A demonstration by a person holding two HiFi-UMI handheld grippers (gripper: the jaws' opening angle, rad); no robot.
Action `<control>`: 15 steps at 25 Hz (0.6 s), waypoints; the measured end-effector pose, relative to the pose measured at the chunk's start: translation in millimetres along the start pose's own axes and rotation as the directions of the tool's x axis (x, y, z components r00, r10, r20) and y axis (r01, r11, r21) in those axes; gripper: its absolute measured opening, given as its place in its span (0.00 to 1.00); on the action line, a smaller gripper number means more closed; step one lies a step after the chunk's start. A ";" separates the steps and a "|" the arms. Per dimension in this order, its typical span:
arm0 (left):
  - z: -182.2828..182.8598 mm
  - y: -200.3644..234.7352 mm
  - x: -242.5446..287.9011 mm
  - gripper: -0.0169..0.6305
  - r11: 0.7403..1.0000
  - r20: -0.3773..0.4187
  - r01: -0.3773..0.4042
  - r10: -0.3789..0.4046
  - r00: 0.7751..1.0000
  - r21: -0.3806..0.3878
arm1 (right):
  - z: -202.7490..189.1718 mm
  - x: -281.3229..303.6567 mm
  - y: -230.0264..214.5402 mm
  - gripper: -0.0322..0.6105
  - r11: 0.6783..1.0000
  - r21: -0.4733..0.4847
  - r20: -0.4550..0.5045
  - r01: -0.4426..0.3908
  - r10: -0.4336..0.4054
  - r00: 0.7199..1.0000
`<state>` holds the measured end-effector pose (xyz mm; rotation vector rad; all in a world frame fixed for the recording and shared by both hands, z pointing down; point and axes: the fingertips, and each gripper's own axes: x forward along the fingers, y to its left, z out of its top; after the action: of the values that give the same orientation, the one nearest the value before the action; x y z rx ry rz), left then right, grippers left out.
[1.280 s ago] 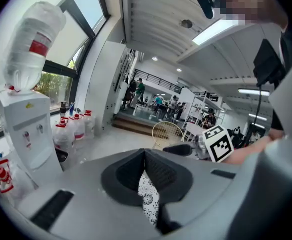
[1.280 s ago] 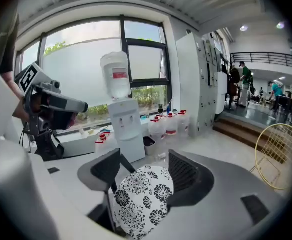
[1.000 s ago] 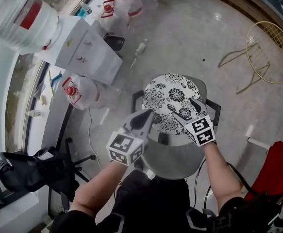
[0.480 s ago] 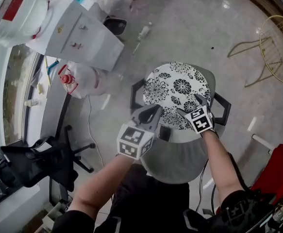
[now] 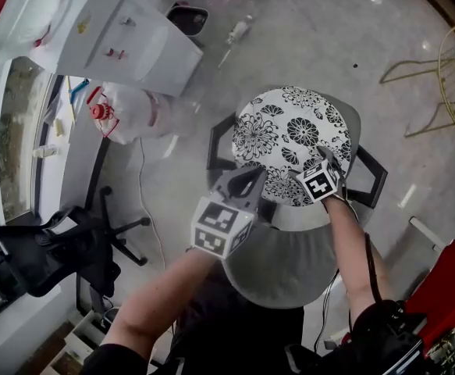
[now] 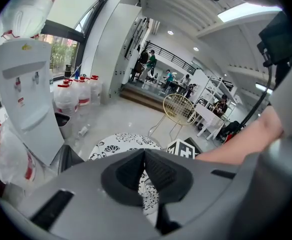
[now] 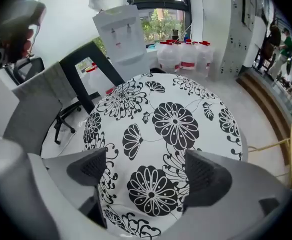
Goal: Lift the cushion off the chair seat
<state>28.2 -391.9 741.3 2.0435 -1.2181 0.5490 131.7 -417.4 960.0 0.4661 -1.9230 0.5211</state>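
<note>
Two tongs over the round white black-flowered cushion (image 5: 289, 131) on the grey padded chair (image 5: 354, 123): left gripper (image 5: 254, 174) clenched, empty; right gripper (image 7: 143, 169) released, jaws just opening wide, cushion between, ungripped.

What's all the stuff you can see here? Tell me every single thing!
round white cushion with black flowers: one, on the chair seat
grey chair with black armrests: one, mid-floor, under the cushion
white water dispenser: one, upper left
clear water jugs with red caps: several, by the window
black office chair: one, lower left
gold wire chair: one, far right
left tongs: one, grey, jaws together and empty, near the cushion's edge
right tongs: one, grey, jaws have just been opening, apart above the cushion, not gripping it
</note>
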 end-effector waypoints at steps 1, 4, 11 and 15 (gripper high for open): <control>-1.5 1.2 1.4 0.04 1.000 -0.003 0.000 0.000 1.000 0.000 | -2.1 5.8 -0.8 0.79 1.000 -0.006 -0.008 0.003 -0.003 1.000; -6.8 2.9 2.4 0.04 1.000 -0.006 0.000 0.000 1.000 -0.009 | -8.9 21.1 -5.6 0.83 1.000 -0.022 -0.037 0.014 -0.015 0.999; -22.7 10.9 0.1 0.04 0.999 -0.018 -0.011 0.010 1.000 -0.030 | -17.7 45.2 -14.2 0.83 0.993 -0.076 -0.064 0.090 -0.095 0.993; -23.7 11.4 -2.8 0.04 0.999 -0.012 -0.002 0.002 1.000 -0.037 | -16.8 47.1 -13.9 0.82 0.989 -0.081 -0.075 0.121 -0.127 0.989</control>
<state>16.6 -376.6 759.4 2.0061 -1.2148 0.5349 133.8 -423.8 1011.5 0.5041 -1.8173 0.3790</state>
